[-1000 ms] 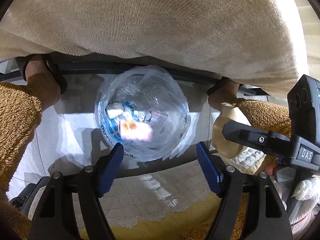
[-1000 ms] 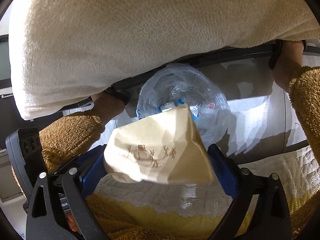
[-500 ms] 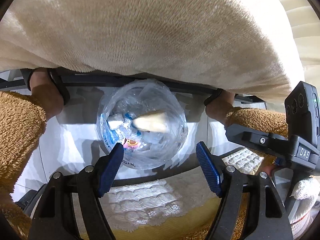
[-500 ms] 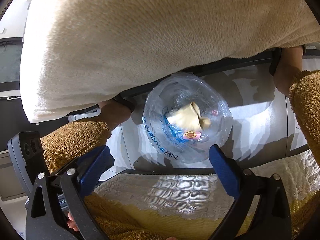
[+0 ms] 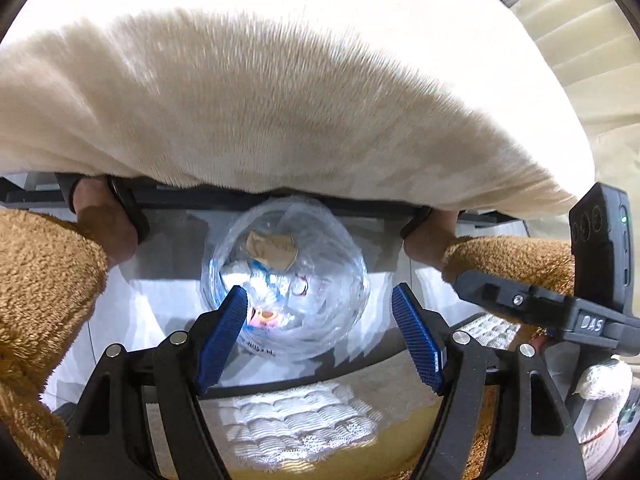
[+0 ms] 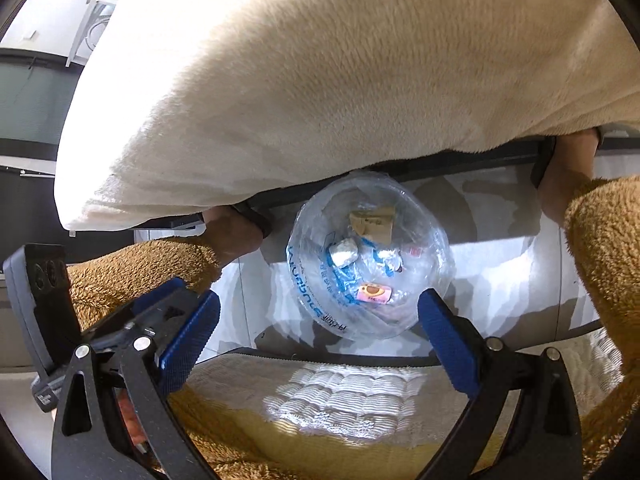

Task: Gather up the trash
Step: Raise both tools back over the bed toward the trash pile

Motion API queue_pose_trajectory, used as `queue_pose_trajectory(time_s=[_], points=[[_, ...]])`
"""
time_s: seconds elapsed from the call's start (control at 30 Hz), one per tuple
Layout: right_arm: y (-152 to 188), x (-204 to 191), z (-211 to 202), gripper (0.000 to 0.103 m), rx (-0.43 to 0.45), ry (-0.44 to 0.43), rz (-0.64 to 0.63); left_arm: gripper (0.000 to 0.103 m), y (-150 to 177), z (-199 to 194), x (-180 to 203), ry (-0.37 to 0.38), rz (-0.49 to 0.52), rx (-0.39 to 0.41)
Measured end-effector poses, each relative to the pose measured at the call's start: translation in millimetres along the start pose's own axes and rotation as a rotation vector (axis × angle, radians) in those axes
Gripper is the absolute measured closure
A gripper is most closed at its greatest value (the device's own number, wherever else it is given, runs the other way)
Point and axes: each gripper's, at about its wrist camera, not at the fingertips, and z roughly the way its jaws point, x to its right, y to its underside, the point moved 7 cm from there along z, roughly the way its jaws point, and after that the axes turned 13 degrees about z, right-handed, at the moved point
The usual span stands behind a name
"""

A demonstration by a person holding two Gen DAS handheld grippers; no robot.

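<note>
Both grippers [image 5: 320, 332] [image 6: 320, 344] gape above trash bag [image 6: 370, 256].

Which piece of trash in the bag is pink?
The small pink wrapper with a brown spot, nearest the gripper; the tan paper and white wad lie farther away.

One clear trash bag [image 6: 370, 264], two hand-held grippers, two slippered feet, one fleece blanket [image 6: 320, 80].

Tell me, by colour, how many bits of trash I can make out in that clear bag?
Tan paper: 1
White wads: 2
Pink wrapper: 1
Total: 4 in the bag; more may be hidden.
</note>
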Motion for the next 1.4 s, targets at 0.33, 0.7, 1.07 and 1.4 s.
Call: queue_pose_trajectory(time_s=[0.33, 0.7, 1.07, 1.4], points=[[7.3, -14.7, -60.4, 0.005, 0.246, -0.074, -0.125, 0.030, -9.4, -51.8, 17.7, -0.002, 0.090, 0.225], [26.7, -47.6, -134.4, 0.005, 0.562, -0.115, -0.364, 0.030, -12.8, -110.6, 30.0, -0.027, 0.166, 0.450], [14.7, -75.5, -190.2, 0.005, 0.768, -0.179, -0.509, 0.030, -36.9, -148.8, 41.2, -0.067, 0.289, 0.555], [-48.5, -101.9, -188.8, 0.005, 0.763, -0.101, -0.565, 0.017, -89.5, -159.8, 42.9, -0.033, 0.376, 0.568]])
